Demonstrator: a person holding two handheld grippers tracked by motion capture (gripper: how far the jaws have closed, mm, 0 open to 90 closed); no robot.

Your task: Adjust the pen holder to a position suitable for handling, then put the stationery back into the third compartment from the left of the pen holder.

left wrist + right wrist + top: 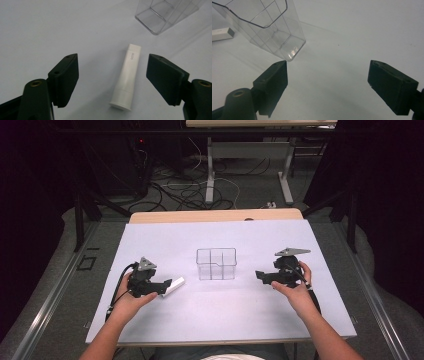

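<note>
White plastic tube (127, 80) lies flat between spread jaws of left gripper (164, 286); untouched | advice: centre pads on barrel; close squarely | right gripper (259, 275) spread, empty

A lab or recording studio. Black curtains (30, 180) at both sides. Loose cables (185, 190) cover the floor at top centre.

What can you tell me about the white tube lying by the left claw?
The tube is plain white, plastic by its look, with a round cap at one end and a flat crimped end at the other, near which faint grey lettering shows. It lies flat on the white table, left of the clear bin, between the left claw's open jaws; neither pad touches it.
</note>
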